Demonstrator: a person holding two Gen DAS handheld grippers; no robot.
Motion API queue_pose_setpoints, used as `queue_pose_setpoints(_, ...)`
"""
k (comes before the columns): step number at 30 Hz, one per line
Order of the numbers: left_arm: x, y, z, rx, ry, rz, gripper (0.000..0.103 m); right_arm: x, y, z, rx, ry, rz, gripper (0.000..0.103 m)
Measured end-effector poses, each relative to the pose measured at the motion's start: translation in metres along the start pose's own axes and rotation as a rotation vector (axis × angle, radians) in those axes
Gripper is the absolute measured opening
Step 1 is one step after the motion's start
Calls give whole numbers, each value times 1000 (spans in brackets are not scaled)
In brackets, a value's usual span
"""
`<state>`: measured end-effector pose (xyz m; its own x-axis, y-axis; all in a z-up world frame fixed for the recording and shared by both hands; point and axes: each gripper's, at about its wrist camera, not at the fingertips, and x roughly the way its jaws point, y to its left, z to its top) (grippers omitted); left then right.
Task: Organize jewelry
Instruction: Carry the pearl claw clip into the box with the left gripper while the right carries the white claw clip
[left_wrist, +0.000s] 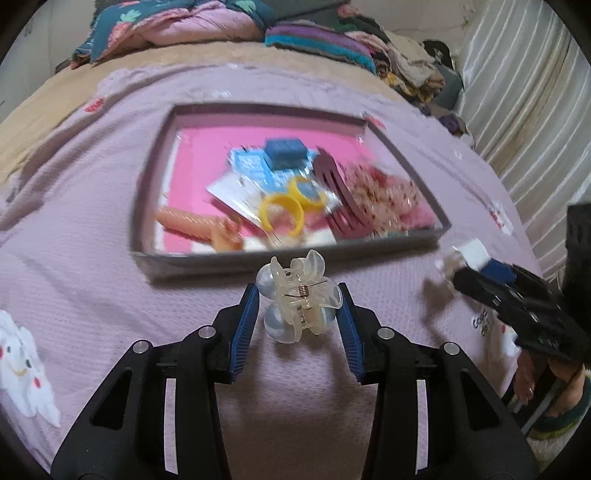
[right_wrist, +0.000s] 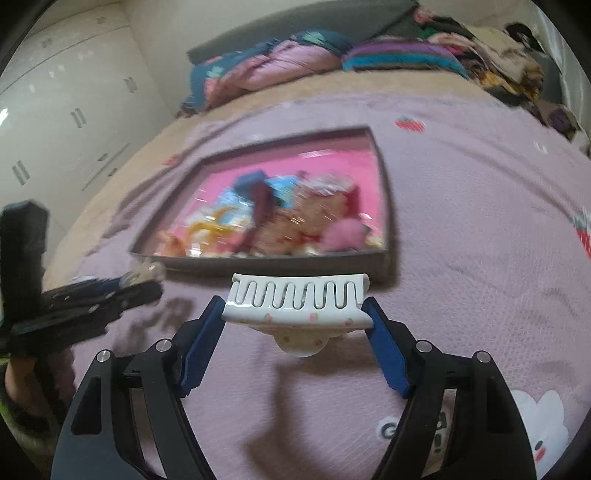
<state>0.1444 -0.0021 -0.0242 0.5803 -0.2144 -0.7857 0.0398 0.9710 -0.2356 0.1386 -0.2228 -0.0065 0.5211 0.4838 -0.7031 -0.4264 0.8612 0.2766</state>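
My left gripper (left_wrist: 300, 304) is shut on a clear pearl hair claw (left_wrist: 300, 299), held above the lilac bedspread just short of the near wall of a grey tray (left_wrist: 147, 173). My right gripper (right_wrist: 297, 314) is shut on a white toothed hair claw (right_wrist: 297, 301), also just in front of the tray (right_wrist: 382, 177). The tray has a pink floor and holds yellow rings (left_wrist: 282, 214), a maroon comb clip (left_wrist: 343, 199), blue cards (left_wrist: 258, 166) and a peach clip (left_wrist: 195, 225). Each gripper shows in the other's view, the right one (left_wrist: 469, 262) and the left one (right_wrist: 144, 280).
The lilac bedspread (left_wrist: 92, 295) covers a bed. Folded quilts and clothes (left_wrist: 221, 26) lie piled at the far end. A striped curtain (left_wrist: 524, 110) hangs at the right. White wardrobes (right_wrist: 55, 110) stand at the left. A hand (left_wrist: 524, 380) holds the right gripper.
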Motion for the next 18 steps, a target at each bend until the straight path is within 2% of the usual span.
queue_pose_setpoints(7, -26, 22, 22, -33, -64, 21, 34, -22, 32, 19, -60, -60, 43, 74)
queue_pose_setpoints(18, -44, 44, 55, -57, -132, 53, 34, -27, 64, 58, -137, -129, 56, 74)
